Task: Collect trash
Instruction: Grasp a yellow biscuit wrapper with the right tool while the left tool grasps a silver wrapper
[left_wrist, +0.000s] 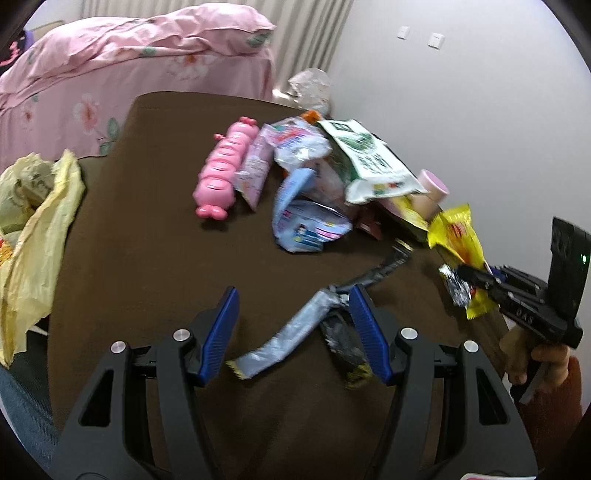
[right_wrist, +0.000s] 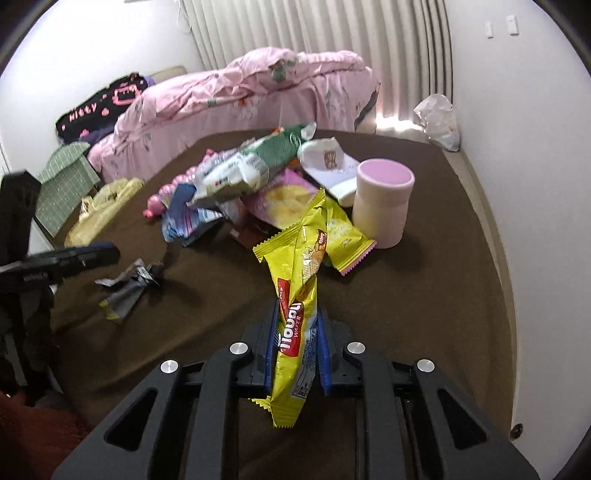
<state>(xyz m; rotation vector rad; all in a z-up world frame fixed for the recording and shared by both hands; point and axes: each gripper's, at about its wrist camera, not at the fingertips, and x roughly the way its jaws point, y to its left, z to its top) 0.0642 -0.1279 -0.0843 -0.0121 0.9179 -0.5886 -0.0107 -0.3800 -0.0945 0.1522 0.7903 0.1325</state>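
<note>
Right tool (right_wrist: 295, 332): pressed onto a yellow wafer wrapper (right_wrist: 295, 295), lifted clear of the brown worktop (right_wrist: 424, 295).
Left tool (left_wrist: 291, 325): spread wide, low over the worktop, blue pads either side of a crumpled silver wrapper (left_wrist: 291, 332).
Silver wrapper: flat on the worktop, between the left tool's pads.
Ahead of both tools: heap of snack packets (left_wrist: 314, 177), pink cup (right_wrist: 382, 201), pink toy (left_wrist: 225, 170).
Left of left tool: yellow plastic bag (left_wrist: 40, 229).

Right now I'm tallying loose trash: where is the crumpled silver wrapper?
The silver wrapper lies on the brown table between the open left gripper's fingers in the left wrist view, left of the wrapper pile in the right wrist view.
</note>
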